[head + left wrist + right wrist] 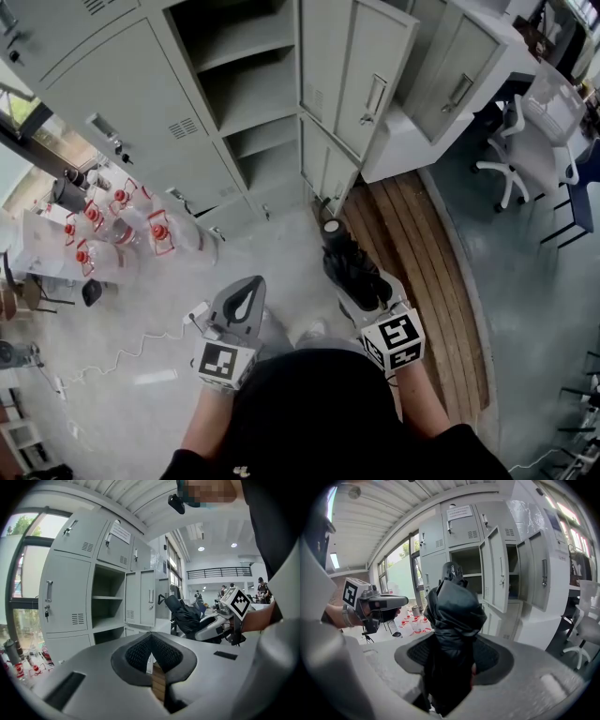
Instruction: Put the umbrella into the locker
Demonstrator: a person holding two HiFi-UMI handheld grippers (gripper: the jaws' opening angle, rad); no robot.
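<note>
Head view: my right gripper [364, 289] pinches the folded umbrella [345, 261], its nose toward the open locker [246, 94], ready for sliding in. Left gripper view: my left gripper [151, 643] has its jaws pressed together, empty, held aside. Right gripper view: the jaws squeeze the umbrella's bunched fabric.

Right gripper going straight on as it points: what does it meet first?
Likely the locker's open compartment, the held umbrella leading; the open door stands just right of that line. Depth unclear.
</note>
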